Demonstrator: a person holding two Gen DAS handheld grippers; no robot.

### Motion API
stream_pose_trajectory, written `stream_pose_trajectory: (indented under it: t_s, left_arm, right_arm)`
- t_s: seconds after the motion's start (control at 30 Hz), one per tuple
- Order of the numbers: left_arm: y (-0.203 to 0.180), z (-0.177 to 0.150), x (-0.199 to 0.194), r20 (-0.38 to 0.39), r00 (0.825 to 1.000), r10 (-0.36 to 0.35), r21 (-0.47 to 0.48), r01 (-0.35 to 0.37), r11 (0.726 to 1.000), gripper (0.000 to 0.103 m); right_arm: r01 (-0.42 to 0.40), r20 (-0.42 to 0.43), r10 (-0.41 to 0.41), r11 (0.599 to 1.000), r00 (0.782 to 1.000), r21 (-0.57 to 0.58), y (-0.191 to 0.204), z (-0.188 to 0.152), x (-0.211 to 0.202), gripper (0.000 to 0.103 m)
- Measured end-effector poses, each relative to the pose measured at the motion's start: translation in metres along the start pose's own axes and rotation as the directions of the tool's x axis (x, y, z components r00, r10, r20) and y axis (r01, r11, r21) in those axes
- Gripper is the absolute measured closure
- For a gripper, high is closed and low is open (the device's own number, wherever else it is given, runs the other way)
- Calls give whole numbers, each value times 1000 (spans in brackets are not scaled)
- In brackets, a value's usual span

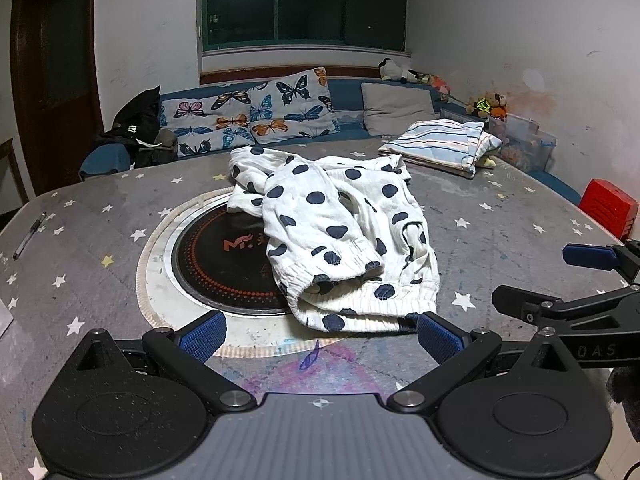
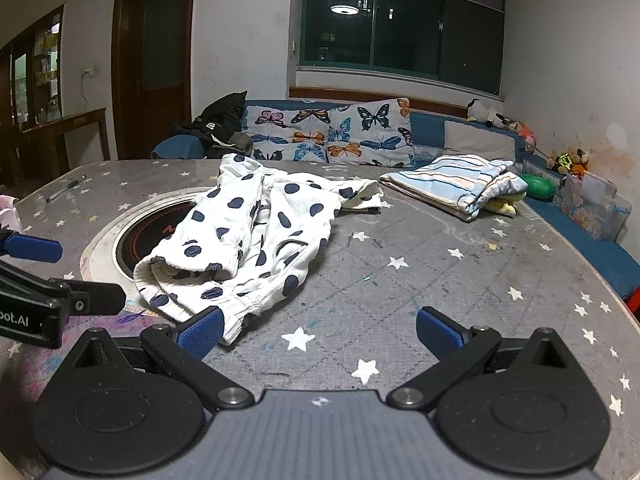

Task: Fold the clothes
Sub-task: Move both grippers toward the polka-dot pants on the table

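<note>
A white garment with dark blue polka dots lies crumpled on the grey star-patterned table cover, its elastic-cuffed hem nearest the cameras. In the left wrist view it sits at the centre and runs toward 12 o'clock, half covering the round black hotplate set into the table at about 9 o'clock of the garment.

The left gripper hangs just short of that hem with its jaws spread wide — nothing is between them, though the right blue pad is just beside the cuff's edge. The right gripper is likewise spread and empty; its left blue pad overlaps the garment's near corner in the picture, and whether it touches the cloth cannot be told. Each gripper shows in the other's view — the right one at 3 o'clock in the left wrist view, the left one at 9 o'clock in the right wrist view.

A folded striped cloth rests on the far side of the table at roughly 1 o'clock, well apart from the dotted garment. A pen lies near the table's edge at 10 o'clock. Behind the table stand butterfly-print cushions on a blue sofa.
</note>
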State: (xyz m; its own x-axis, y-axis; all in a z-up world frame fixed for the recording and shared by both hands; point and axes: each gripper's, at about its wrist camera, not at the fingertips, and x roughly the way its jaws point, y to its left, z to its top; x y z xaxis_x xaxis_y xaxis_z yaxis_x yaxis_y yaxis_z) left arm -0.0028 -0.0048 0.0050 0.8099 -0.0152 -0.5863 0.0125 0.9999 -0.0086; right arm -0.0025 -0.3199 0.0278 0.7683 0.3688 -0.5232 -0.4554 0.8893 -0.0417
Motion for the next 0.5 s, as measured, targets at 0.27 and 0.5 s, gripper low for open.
stream_pose_trajectory:
  t_s: [0.27, 0.5]
  left_arm:
    - [-2, 9, 6, 5, 1000, 16, 24, -16, 1000, 0]
    - [-7, 17, 18, -6, 1000, 14, 49, -14, 999, 0]
  right_arm:
    - [-11, -18, 11, 1000, 1000, 7, -3, 1, 6, 0]
    - [-20, -36, 21, 1000, 999, 11, -5, -1, 15, 0]
